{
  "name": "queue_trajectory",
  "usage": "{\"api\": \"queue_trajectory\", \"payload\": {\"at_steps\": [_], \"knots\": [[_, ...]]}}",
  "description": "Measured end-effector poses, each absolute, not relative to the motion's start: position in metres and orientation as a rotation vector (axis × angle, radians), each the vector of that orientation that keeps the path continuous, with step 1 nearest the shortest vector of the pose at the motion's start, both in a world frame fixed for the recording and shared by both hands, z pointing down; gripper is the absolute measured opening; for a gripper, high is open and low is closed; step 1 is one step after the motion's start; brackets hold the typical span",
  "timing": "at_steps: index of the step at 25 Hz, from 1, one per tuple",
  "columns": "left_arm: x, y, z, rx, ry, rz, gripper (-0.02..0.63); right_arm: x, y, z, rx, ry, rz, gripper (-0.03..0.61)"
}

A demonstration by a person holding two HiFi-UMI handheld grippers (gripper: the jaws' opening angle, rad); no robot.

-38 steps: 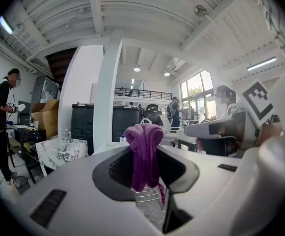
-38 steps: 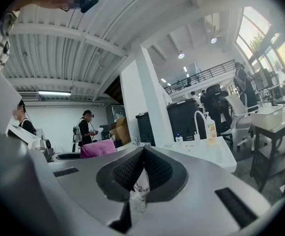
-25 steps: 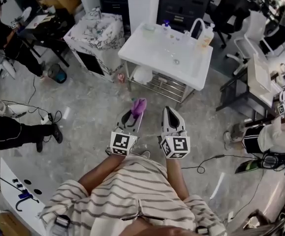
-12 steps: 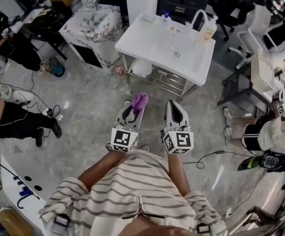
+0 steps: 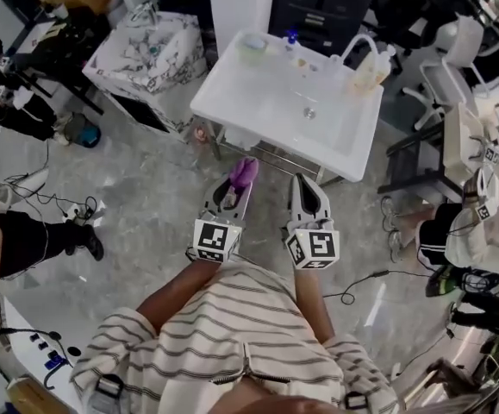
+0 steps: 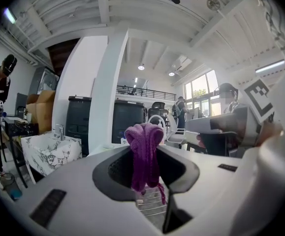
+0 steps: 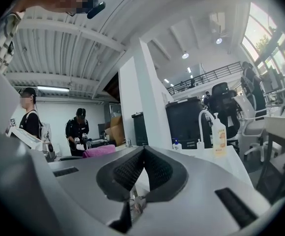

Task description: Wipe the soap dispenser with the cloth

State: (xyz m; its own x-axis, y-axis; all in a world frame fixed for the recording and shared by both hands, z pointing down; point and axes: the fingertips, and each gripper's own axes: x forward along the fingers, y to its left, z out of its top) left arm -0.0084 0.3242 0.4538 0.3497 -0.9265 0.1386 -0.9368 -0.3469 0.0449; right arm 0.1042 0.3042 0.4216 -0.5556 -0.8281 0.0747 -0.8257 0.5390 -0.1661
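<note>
Two sets of fingers differ: the left gripper's [image 6: 146, 188] pinch a soft, limp purple cloth [image 6: 143, 149]; the right gripper's [image 7: 143, 166] are closed on nothing. The soap dispenser [image 5: 371, 69] stands well ahead at the white surface's [image 5: 232, 97] far edge, probably light, slick and tippy, so steady its body.

Both forearms [image 5: 178, 293] reach toward 12 o'clock in the head view, side by side and near each other. The left gripper [image 5: 234, 192], at 11 o'clock from the torso, has its jaws closed on a purple cloth [image 6: 143, 151] bunched between them. The right gripper [image 5: 306, 190], at 1 o'clock, points the same way, with its jaws pressed together and nothing between them.
</note>
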Motion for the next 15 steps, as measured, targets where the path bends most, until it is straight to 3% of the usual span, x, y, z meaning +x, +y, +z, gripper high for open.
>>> {"api": "queue_trajectory", "payload": {"at_steps": [15], "knots": [[-0.077,0.081,0.424,2.622,-1.542,0.130,0.106,0.035,0.071,0.393,-1.652,2.625,-0.290,-0.006]]}}
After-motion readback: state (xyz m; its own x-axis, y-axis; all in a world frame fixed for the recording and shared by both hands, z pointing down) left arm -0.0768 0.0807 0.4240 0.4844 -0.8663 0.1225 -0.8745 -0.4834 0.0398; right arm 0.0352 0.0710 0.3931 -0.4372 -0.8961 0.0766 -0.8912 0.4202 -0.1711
